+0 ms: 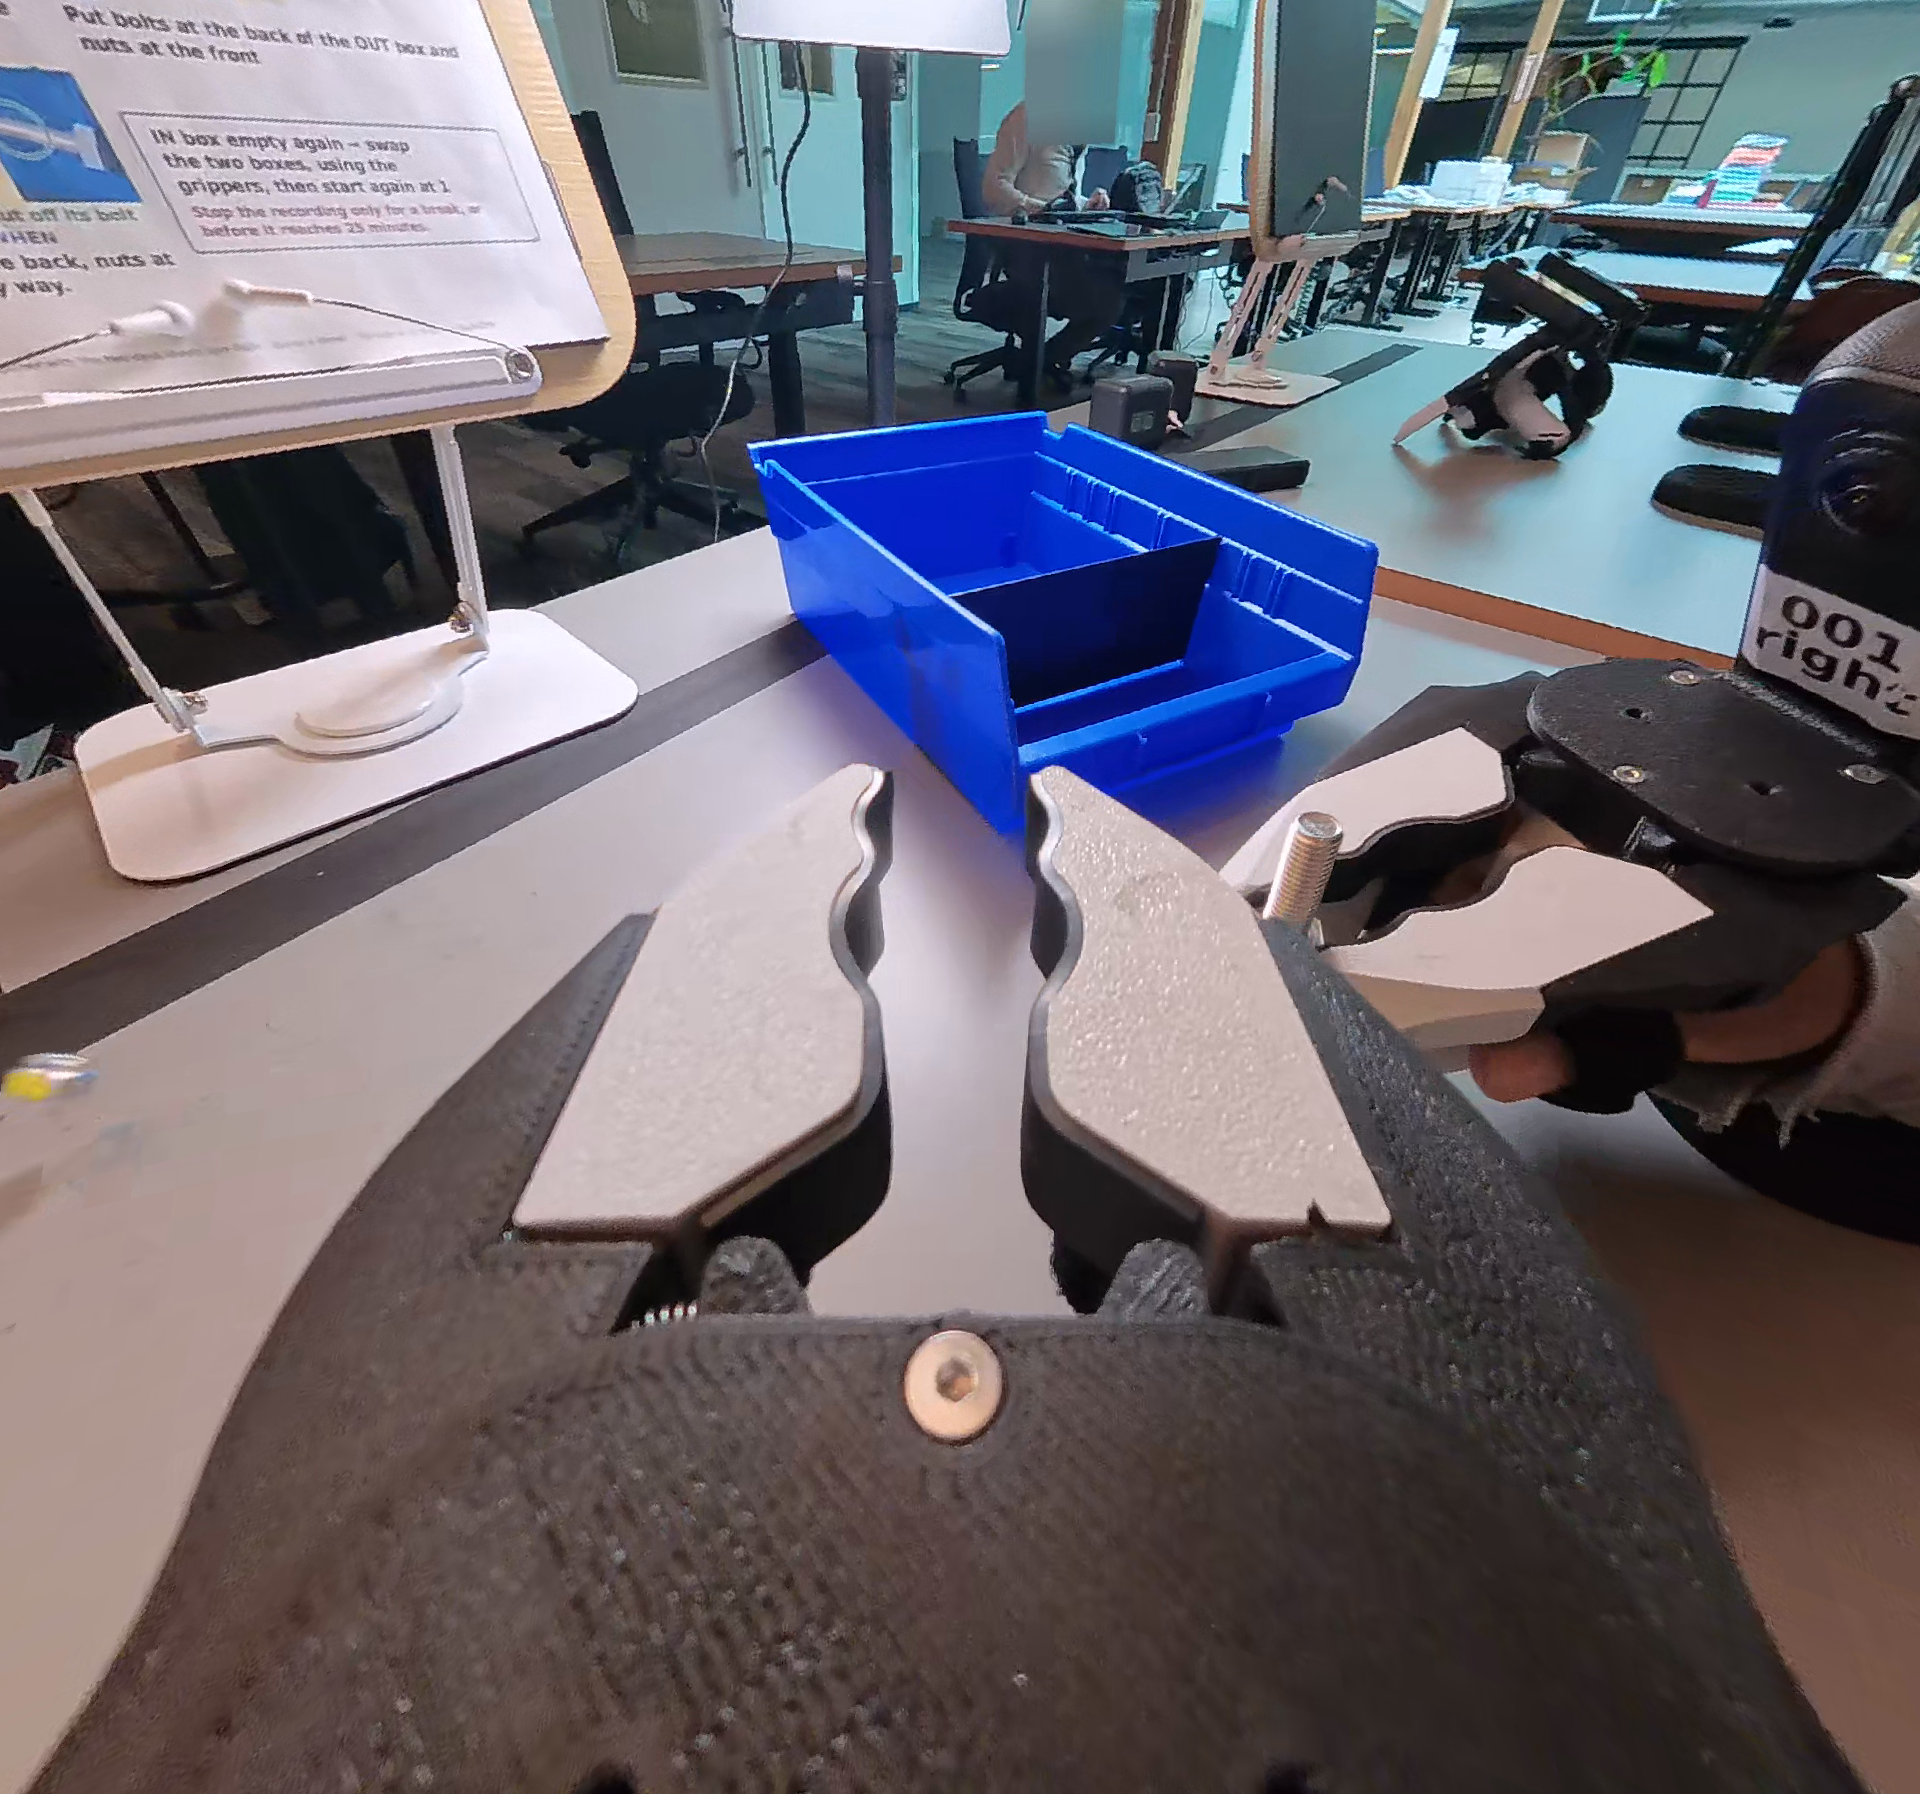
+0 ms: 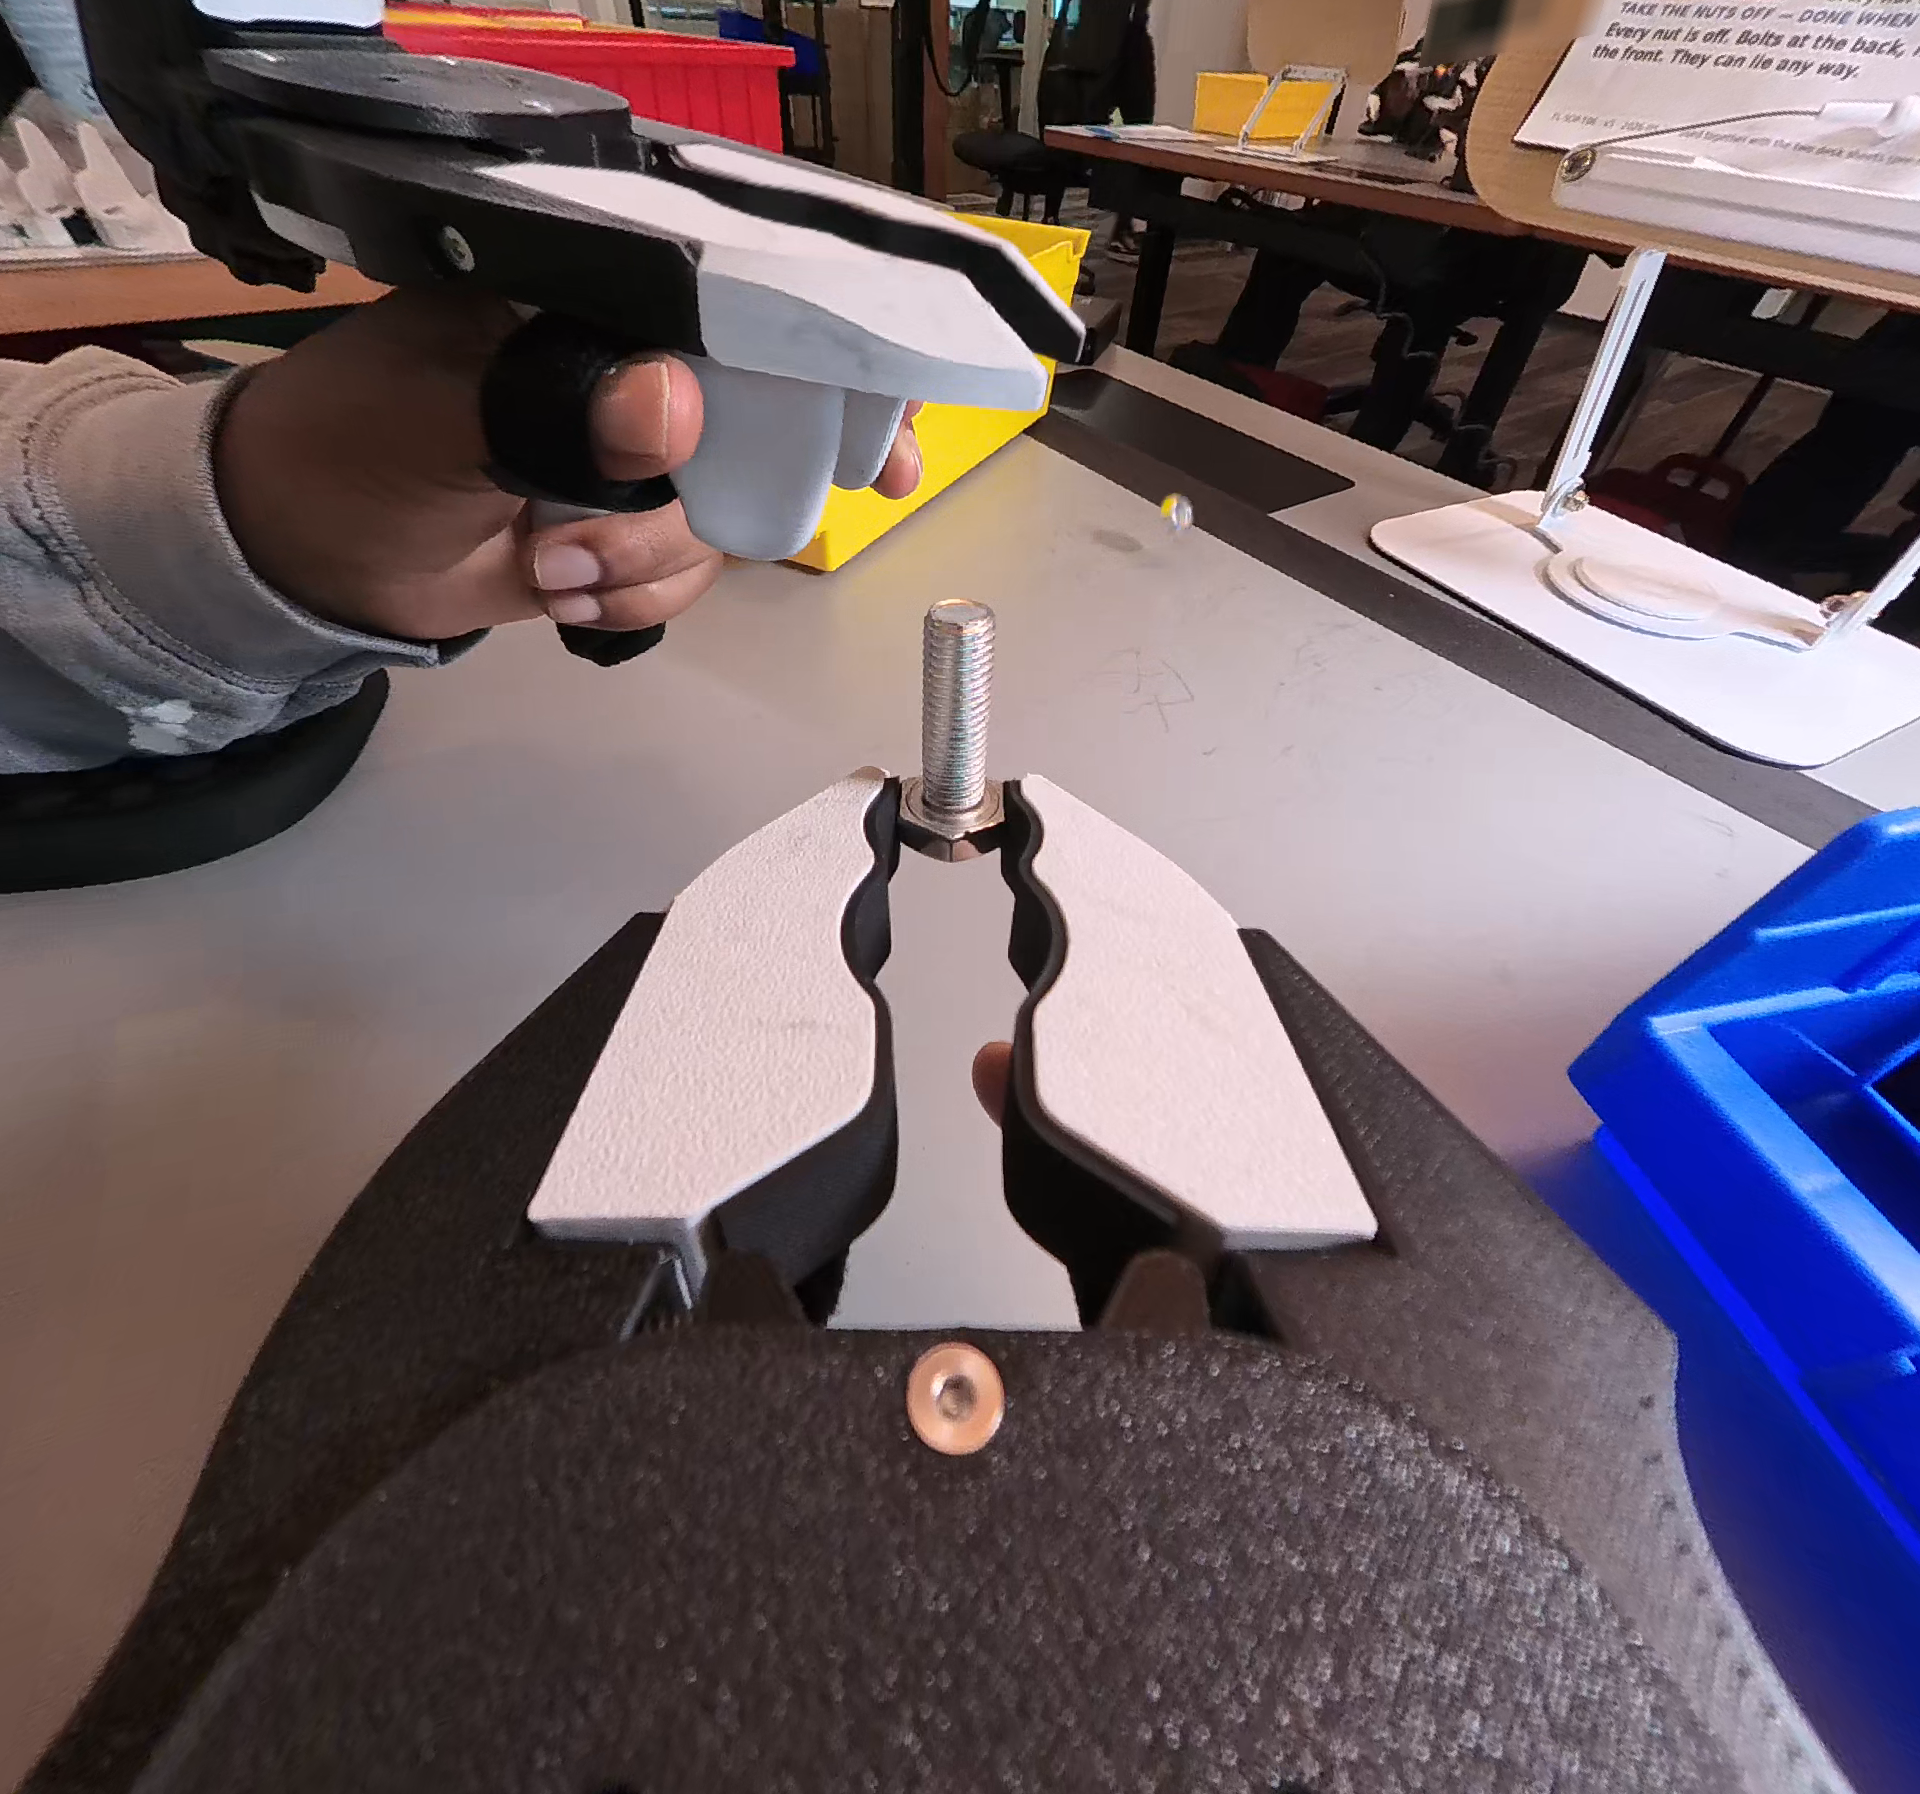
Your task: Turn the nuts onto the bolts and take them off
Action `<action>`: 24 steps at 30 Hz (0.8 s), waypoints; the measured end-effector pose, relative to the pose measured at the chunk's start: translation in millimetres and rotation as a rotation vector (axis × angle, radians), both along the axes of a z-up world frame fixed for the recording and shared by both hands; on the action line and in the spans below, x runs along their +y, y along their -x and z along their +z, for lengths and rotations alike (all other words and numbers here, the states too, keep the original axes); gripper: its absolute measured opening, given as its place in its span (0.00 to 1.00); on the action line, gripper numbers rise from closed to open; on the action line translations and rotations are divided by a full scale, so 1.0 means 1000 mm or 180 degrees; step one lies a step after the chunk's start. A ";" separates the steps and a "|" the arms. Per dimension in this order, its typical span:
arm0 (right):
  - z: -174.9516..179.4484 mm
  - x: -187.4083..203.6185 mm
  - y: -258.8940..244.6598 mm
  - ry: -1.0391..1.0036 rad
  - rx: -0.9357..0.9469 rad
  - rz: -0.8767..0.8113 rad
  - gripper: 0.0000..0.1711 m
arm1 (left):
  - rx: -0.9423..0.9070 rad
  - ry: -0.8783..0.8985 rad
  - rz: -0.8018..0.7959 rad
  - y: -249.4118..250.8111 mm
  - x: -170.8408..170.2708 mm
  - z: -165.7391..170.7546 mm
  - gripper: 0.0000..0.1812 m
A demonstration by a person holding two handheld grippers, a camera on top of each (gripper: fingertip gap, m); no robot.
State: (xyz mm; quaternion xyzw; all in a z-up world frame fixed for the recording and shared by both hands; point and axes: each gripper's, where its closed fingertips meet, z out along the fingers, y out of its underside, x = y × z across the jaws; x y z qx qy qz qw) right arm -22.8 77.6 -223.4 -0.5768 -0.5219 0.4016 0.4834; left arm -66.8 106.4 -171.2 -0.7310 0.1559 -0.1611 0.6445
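1. Silver threaded bolt (image 2: pixel 958 705) stands upright, shank up, its hex head clamped between the tips of the right gripper (image 2: pixel 953 814) just above the grey table (image 2: pixel 1299 705).
2. The left gripper (image 1: pixel 958 871) is released, its jaws apart with nothing between them; in the right wrist view it hangs beyond the bolt, up and to the left.
3. A blue bin (image 1: pixel 1060 591) with a dark divider sits on the table beyond the left gripper.
4. A yellow bin (image 2: pixel 935 456) lies behind the left gripper.
5. A white document stand (image 1: pixel 343 695) holds a printed sheet at the table's far side.
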 end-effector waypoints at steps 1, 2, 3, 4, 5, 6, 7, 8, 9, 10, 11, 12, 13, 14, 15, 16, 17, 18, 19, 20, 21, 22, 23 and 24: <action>0.000 0.000 0.000 0.0003 0.0002 0.0000 0.11 | 0.0003 0.0017 0.0001 0.000 0.001 -0.002 0.14; 0.000 0.000 0.000 0.0003 0.0005 -0.0001 0.11 | 0.0002 0.0033 -0.0001 0.000 0.001 -0.003 0.14; 0.001 0.000 0.000 0.0003 0.0007 -0.0002 0.11 | 0.0001 0.0043 -0.0001 0.000 0.002 -0.004 0.14; 0.001 0.000 0.000 0.0005 0.0009 -0.0001 0.11 | 0.0006 0.0050 0.0005 0.000 0.003 -0.005 0.14; 0.001 0.000 0.000 0.0006 0.0012 -0.0001 0.11 | 0.0013 0.0053 0.0008 0.001 0.003 -0.006 0.14; 0.001 0.000 -0.001 0.0007 0.0013 -0.0001 0.11 | 0.0021 0.0056 0.0013 0.001 0.004 -0.006 0.14; 0.001 0.000 -0.001 0.0011 0.0013 0.0000 0.11 | 0.0031 0.0048 0.0033 0.003 0.004 -0.005 0.14; 0.001 0.000 0.000 0.0016 0.0014 0.0001 0.11 | 0.0038 0.0032 0.0065 0.007 0.005 -0.003 0.14; 0.001 0.000 0.000 0.0020 0.0015 0.0004 0.11 | 0.0037 0.0009 0.0116 0.014 0.007 0.001 0.14; 0.001 0.000 0.000 0.0023 0.0018 0.0005 0.11 | 0.0026 -0.0025 0.0187 0.023 0.009 0.006 0.14; 0.002 0.000 -0.001 0.0023 0.0025 0.0004 0.11 | 0.0020 -0.0060 0.0278 0.034 0.010 0.012 0.14; 0.002 0.000 -0.001 0.0026 0.0032 0.0004 0.11 | 0.0020 -0.0095 0.0383 0.048 0.012 0.019 0.14; 0.003 0.000 -0.001 0.0033 0.0039 0.0004 0.11 | 0.0027 -0.0128 0.0505 0.063 0.014 0.026 0.14; 0.003 0.001 -0.001 0.0039 0.0044 0.0002 0.11 | 0.0044 -0.0160 0.0629 0.080 0.015 0.033 0.15; 0.003 0.001 -0.001 0.0044 0.0045 0.0001 0.11 | 0.0082 -0.0161 0.0758 0.097 0.017 0.040 0.16; 0.003 0.002 -0.001 0.0049 0.0045 -0.0001 0.11 | 0.0122 -0.0139 0.0890 0.116 0.019 0.045 0.17; 0.003 0.002 -0.001 0.0058 0.0045 -0.0003 0.11 | 0.0143 -0.0123 0.1013 0.134 0.020 0.051 0.17; 0.002 0.002 0.000 0.0070 0.0043 -0.0004 0.11 | 0.0147 -0.0116 0.1121 0.151 0.022 0.056 0.17; 0.002 0.003 0.000 0.0077 0.0041 -0.0006 0.11 | 0.0171 -0.0071 0.1211 0.168 0.024 0.059 0.18; 0.001 0.003 0.000 0.0083 0.0040 -0.0007 0.11 | 0.0220 -0.0005 0.1291 0.183 0.028 0.061 0.18; 0.000 0.003 0.000 0.0090 0.0036 -0.0007 0.11 | 0.0290 0.0072 0.1359 0.198 0.032 0.061 0.18; 0.000 0.003 0.000 0.0096 0.0033 -0.0010 0.11 | 0.0383 0.0188 0.1409 0.211 0.038 0.058 0.18; -0.001 0.004 0.000 0.0101 0.0030 -0.0011 0.11 | 0.0494 0.0340 0.1435 0.223 0.045 0.054 0.18; -0.001 0.004 0.000 0.0105 0.0029 -0.0013 0.11 | 0.0604 0.0505 0.1457 0.235 0.052 0.048 0.19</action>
